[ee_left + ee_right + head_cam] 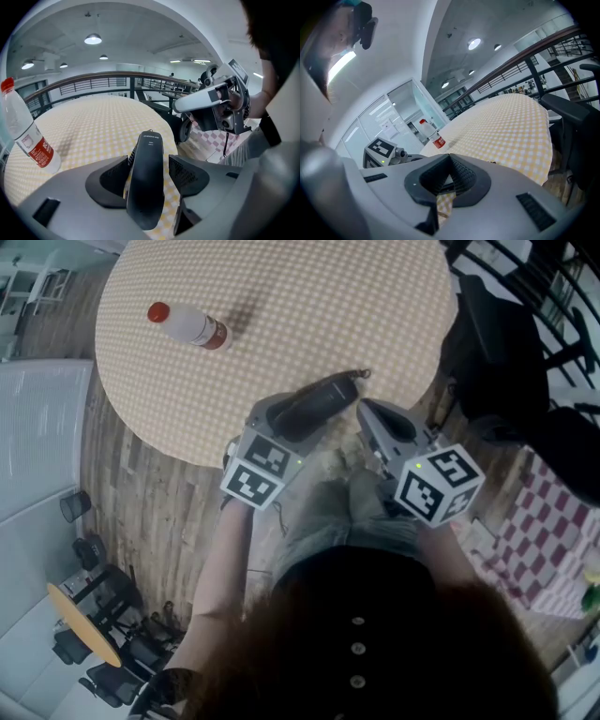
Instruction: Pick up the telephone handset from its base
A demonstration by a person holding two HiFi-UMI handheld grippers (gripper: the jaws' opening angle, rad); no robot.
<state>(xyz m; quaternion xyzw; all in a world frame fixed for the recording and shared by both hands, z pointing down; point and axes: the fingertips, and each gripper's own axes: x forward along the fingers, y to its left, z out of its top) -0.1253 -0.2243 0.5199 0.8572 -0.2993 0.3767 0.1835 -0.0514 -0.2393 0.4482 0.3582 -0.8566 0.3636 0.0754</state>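
While the L gripper (148, 163) has its jaws spread wide, the black handset (146, 183) lies between them on the checked table (281, 296), near its front edge. I see a gap at the R-side pad, so no squeeze. White print at the handset's tip is too small to read. R gripper (450, 161) is closed, tips meeting, nothing in it. Bottle (187, 325) w/ red cap, red label (40, 151), txt illegible.
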